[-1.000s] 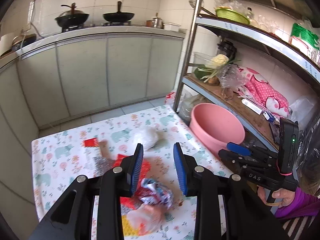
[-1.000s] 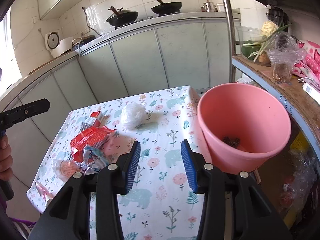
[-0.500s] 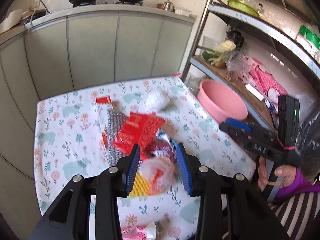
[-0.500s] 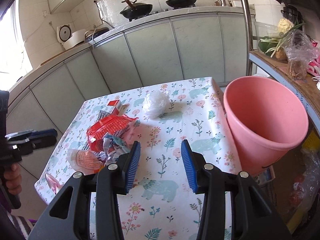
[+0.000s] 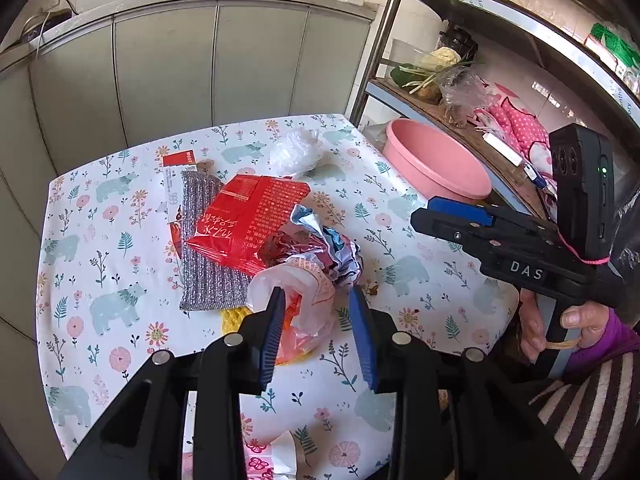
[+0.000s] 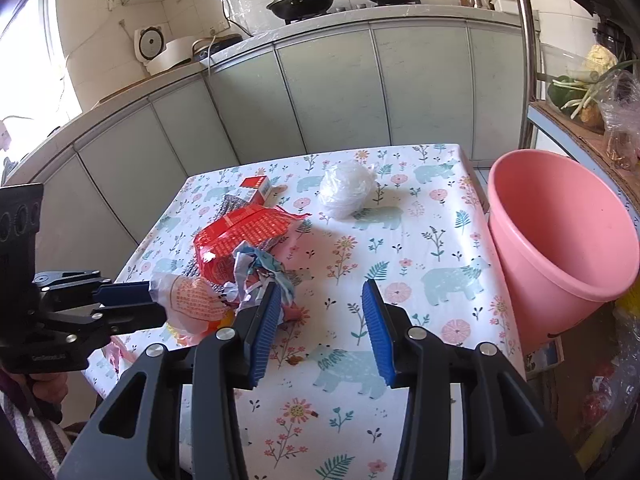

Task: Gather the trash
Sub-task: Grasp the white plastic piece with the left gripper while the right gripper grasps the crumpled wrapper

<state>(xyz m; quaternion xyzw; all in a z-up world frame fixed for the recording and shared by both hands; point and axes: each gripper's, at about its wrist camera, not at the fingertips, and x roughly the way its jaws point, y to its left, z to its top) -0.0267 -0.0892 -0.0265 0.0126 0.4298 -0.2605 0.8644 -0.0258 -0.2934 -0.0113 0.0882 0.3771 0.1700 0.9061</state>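
A pile of trash lies on the flowered tablecloth (image 5: 100,240): a red wrapper (image 5: 248,220), a crumpled foil wrapper (image 5: 320,248), a translucent plastic bag with orange print (image 5: 304,300), a silver mesh pad (image 5: 204,256). A clear plastic ball (image 6: 348,192) lies apart, farther back. My left gripper (image 5: 318,312) is open, its jaws around the near end of the translucent bag. My right gripper (image 6: 320,300) is open and empty above the cloth, right of the pile (image 6: 240,248). The pink bucket (image 6: 560,240) stands off the table's right edge.
A metal shelf rack (image 5: 460,92) with vegetables and bags stands behind the bucket. Grey kitchen cabinets (image 6: 320,92) run behind the table. A small red and white box (image 6: 256,186) lies at the back of the pile. A pink wrapper (image 5: 272,456) lies at the near edge.
My left gripper pulled back and down towards the near side of the pile, now straddling the translucent bag. My right gripper drew back and left from the bucket.
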